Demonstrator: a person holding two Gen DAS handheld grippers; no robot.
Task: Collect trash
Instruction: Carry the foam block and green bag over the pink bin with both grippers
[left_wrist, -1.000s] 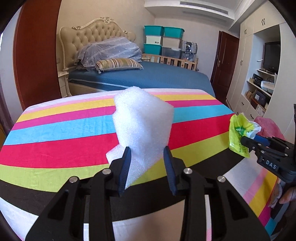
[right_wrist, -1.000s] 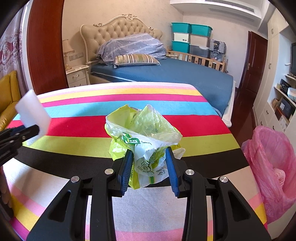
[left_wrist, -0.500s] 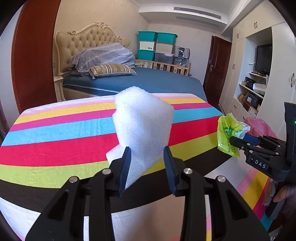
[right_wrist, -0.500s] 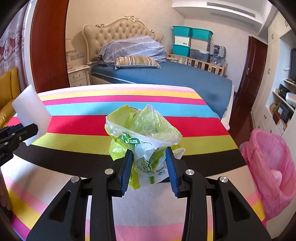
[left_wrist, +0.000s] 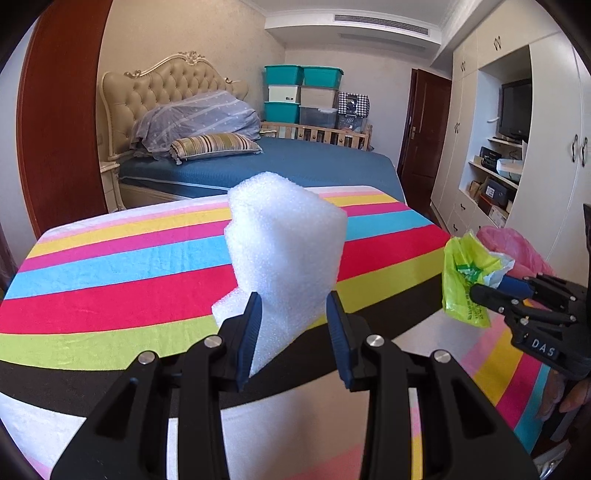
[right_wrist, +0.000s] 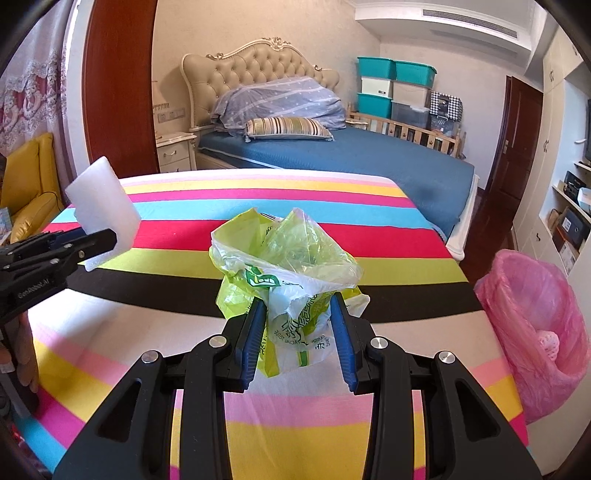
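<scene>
Foam block (left_wrist: 284, 251): white, rough, matt. Plastic bag (right_wrist: 288, 273): thin, glossy, crinkled. Striped cloth (left_wrist: 110, 266): soft, matt.

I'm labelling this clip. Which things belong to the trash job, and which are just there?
Job: white foam block in left gripper; green plastic bag in right gripper; pink-lined bin.
Background: striped cloth, bed, storage boxes.

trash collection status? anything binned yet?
Done: striped table shows no loose trash; something pale already sits in the pink-lined bin. In hand: left gripper grips the white foam block; right gripper grips the green plastic bag. Left: drop both in.
</scene>
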